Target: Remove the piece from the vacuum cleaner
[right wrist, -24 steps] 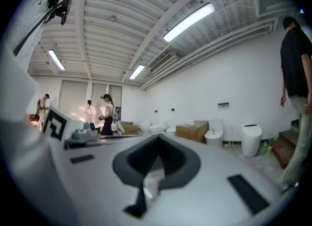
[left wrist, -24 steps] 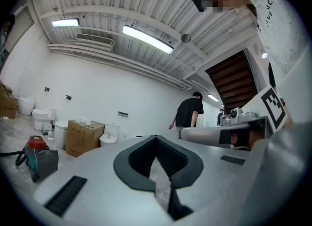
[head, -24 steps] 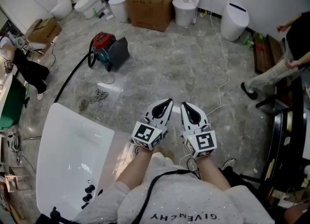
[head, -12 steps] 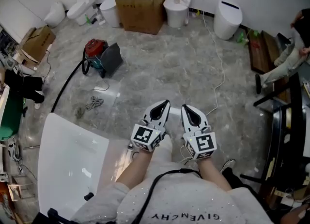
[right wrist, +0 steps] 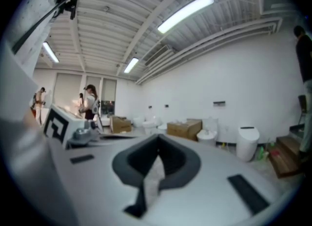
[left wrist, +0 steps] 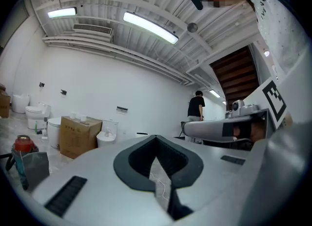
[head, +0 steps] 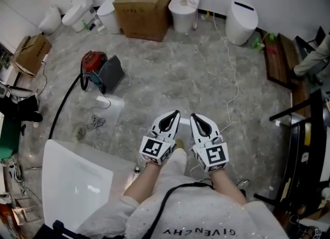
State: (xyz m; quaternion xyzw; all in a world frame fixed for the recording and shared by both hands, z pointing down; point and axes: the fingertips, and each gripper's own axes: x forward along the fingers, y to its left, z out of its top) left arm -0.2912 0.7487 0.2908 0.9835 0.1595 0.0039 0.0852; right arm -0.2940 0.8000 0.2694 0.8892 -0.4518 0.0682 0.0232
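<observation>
The vacuum cleaner (head: pixel 95 66), red on top with a dark grey flat part leaning at its right, stands on the floor at the far left, with a black hose (head: pixel 64 102) running from it. In the left gripper view the vacuum cleaner (left wrist: pixel 23 153) shows small at the left edge. My left gripper (head: pixel 174 115) and right gripper (head: pixel 194 117) are held side by side near my body, well short of the vacuum. Both are shut and hold nothing. Their jaws meet in the left gripper (left wrist: pixel 157 148) and the right gripper (right wrist: pixel 156 148) views.
A white tub (head: pixel 72 181) lies at the near left. A cardboard box (head: pixel 144 10) and several toilets (head: pixel 182 6) line the far wall. A white cord (head: pixel 233 85) trails across the marble floor. A coiled cable (head: pixel 94 124) lies near the vacuum. A dark rack (head: pixel 304 134) stands at the right.
The view has shifted forward and right: the vacuum and tub have slid toward the lower left of the picture. Both grippers stay shut, side by side.
</observation>
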